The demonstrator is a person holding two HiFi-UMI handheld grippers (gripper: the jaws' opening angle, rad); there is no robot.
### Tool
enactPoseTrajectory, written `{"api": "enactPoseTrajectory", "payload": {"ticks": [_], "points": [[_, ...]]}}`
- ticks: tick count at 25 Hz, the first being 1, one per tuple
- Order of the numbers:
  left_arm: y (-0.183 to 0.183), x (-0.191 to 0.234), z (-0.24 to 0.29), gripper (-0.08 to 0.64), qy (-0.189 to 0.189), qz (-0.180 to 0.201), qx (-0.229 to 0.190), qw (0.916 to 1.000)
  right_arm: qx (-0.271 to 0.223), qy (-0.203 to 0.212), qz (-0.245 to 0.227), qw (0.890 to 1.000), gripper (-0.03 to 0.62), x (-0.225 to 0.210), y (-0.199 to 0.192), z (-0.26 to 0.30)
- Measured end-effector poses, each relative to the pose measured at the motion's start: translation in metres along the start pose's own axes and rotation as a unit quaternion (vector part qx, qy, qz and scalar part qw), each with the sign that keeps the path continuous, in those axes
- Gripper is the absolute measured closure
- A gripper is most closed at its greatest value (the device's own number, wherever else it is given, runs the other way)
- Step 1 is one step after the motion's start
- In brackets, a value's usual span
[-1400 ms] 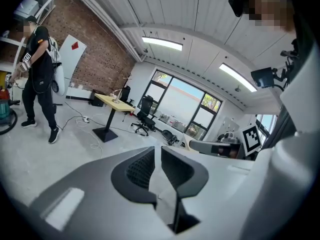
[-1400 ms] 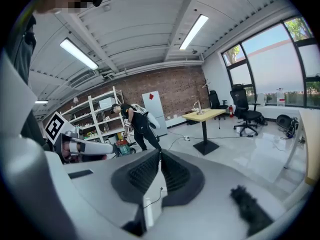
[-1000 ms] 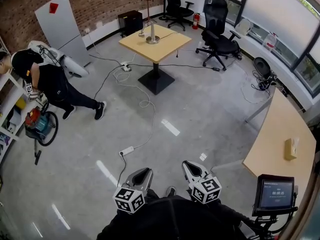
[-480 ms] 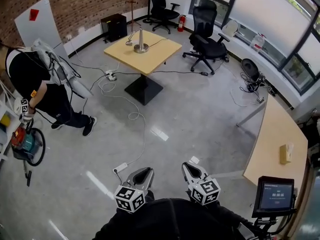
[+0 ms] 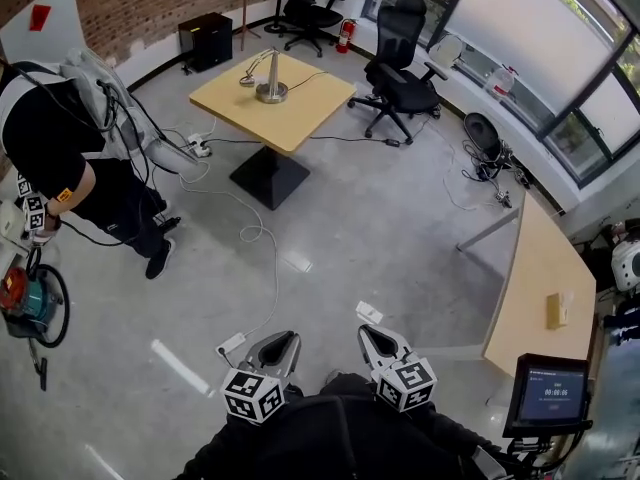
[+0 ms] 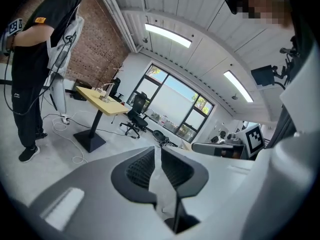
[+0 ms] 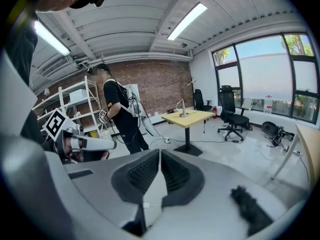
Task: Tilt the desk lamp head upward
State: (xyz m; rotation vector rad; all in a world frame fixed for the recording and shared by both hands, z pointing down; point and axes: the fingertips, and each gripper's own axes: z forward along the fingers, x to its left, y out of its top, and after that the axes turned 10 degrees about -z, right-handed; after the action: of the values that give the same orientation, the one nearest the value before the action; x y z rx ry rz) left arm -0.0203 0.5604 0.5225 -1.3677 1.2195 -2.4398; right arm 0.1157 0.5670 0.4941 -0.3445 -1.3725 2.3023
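Observation:
The desk lamp [image 5: 268, 76] stands on a square yellow table [image 5: 300, 108] far across the room, its thin arm bent and its head low over the tabletop. It shows small in the left gripper view [image 6: 106, 90] and the right gripper view [image 7: 182, 107]. My left gripper [image 5: 275, 353] and right gripper [image 5: 375, 346] are held close to my body at the bottom of the head view, far from the lamp. Both are shut with nothing between the jaws, as the left gripper [image 6: 156, 149] and right gripper [image 7: 160, 151] show in their own views.
A person in black [image 5: 60, 158] stands at the left beside a vacuum cleaner [image 5: 20, 293]. Cables [image 5: 255, 233] and a power strip [image 5: 232, 345] lie on the floor between me and the table. Office chairs [image 5: 400, 78] stand behind it. A curved desk [image 5: 540, 268] and monitor [image 5: 546, 393] are at the right.
The head view has shifted: the table and lamp have slid left and the person in black has straightened up and looms larger. Both grippers keep their place and stay shut.

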Motion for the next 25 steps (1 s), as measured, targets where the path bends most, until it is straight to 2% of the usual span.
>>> {"api": "enactPoseTrajectory", "payload": {"ticks": [6, 10, 14, 17, 25], "points": [[-0.001, 0.001, 0.0, 0.514, 0.001, -0.006, 0.004, 1.0, 0.002, 0.009, -0.002, 1.0, 0.575, 0.004, 0.003, 0.007], [0.017, 0.02, 0.013, 0.514, 0.024, -0.001, -0.001, 0.9997, -0.007, 0.031, 0.003, 0.999, 0.575, -0.007, 0.011, 0.039], [0.051, 0.042, 0.043, 0.514, 0.057, 0.01, -0.015, 0.9982, -0.026, 0.061, 0.005, 0.998, 0.575, -0.039, 0.031, 0.085], [0.074, 0.042, 0.07, 0.513, 0.071, 0.024, -0.019, 0.997, -0.04, 0.078, 0.005, 0.996, 0.575, -0.066, 0.048, 0.107], [0.121, 0.042, 0.151, 0.512, 0.1, 0.034, -0.03, 0.9939, -0.057, 0.091, 0.033, 0.994, 0.575, -0.165, 0.071, 0.153]]}}
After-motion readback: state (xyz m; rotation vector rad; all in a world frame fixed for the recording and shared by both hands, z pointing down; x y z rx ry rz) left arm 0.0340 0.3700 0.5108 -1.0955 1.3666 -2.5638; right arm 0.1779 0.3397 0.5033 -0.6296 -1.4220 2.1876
